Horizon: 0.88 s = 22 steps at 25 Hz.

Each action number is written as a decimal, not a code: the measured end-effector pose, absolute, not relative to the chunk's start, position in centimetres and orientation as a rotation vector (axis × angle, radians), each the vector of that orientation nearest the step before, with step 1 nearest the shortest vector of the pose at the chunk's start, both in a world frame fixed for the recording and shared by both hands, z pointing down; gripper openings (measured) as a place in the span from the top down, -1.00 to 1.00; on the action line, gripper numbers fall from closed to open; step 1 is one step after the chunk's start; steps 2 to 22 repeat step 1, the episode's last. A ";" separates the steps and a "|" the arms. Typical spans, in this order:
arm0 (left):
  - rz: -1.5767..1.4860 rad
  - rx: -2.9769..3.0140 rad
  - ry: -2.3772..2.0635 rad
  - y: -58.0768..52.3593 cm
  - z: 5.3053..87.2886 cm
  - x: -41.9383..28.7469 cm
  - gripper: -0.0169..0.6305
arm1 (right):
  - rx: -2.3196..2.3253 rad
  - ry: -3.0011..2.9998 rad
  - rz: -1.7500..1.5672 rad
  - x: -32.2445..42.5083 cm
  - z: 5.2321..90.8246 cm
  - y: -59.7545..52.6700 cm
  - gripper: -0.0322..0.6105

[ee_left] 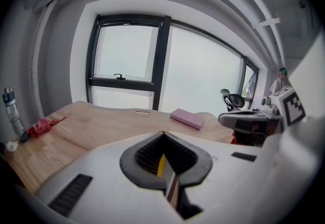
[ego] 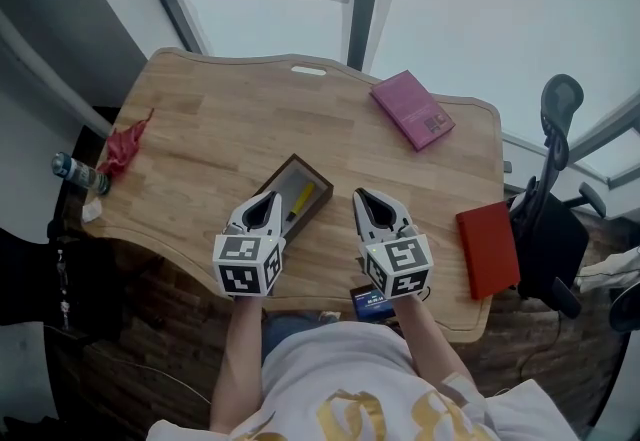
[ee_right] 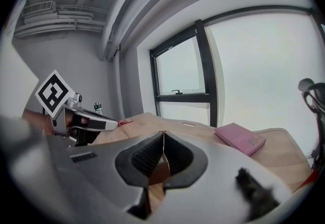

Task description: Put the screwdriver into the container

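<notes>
Nearest the camera, the person's two forearms reach out from a white printed shirt, which the lower frame edge cuts off. Each hand holds one gripper above the front edge of the wooden bench (ego: 200, 129). The left gripper (ego: 268, 201) has its jaws together with tips meeting, and nothing is clamped between them. The right gripper (ego: 362, 199) likewise has its jaws together and empty. A small object with a blue face (ego: 372, 304) lies beneath the right gripper's marker cube (ego: 400, 266); most of it is covered and it cannot be identified. Just beyond the left gripper's tips lies the container (ego: 296, 169), a dark open box set at an angle. The yellow screwdriver (ego: 301, 199) lies inside it, with its near end hidden by the left gripper. In the left gripper view only a thin yellow strip shows through the slot behind the closed tips. A red book (ego: 488, 249) lies at the bench's right edge. A red cloth (ego: 125, 142) and a bottle (ego: 72, 169) are at the left edge; whether the bottle stands on the bench cannot be determined. A pink book (ego: 412, 109) lies at the far right. An office chair (ego: 550, 199) stands beyond the bench, partly cut off.
</notes>
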<state>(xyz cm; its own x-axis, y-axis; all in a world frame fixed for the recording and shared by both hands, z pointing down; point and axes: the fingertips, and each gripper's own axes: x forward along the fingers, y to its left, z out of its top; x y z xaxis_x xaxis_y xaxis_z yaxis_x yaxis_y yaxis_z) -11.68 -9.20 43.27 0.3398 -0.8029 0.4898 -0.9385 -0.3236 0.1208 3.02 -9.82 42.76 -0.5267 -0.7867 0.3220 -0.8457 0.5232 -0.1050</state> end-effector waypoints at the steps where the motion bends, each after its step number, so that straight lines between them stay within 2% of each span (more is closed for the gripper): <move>1: 0.488 2.227 -1.533 -9.1 43.3 -11.7 0.91 | 1.378 -2.531 0.365 3.0 42.8 -9.8 0.80; 22: 0.488 2.227 -1.533 -9.1 43.3 -11.7 0.91 | 1.378 -2.531 0.365 3.0 42.8 -9.8 0.80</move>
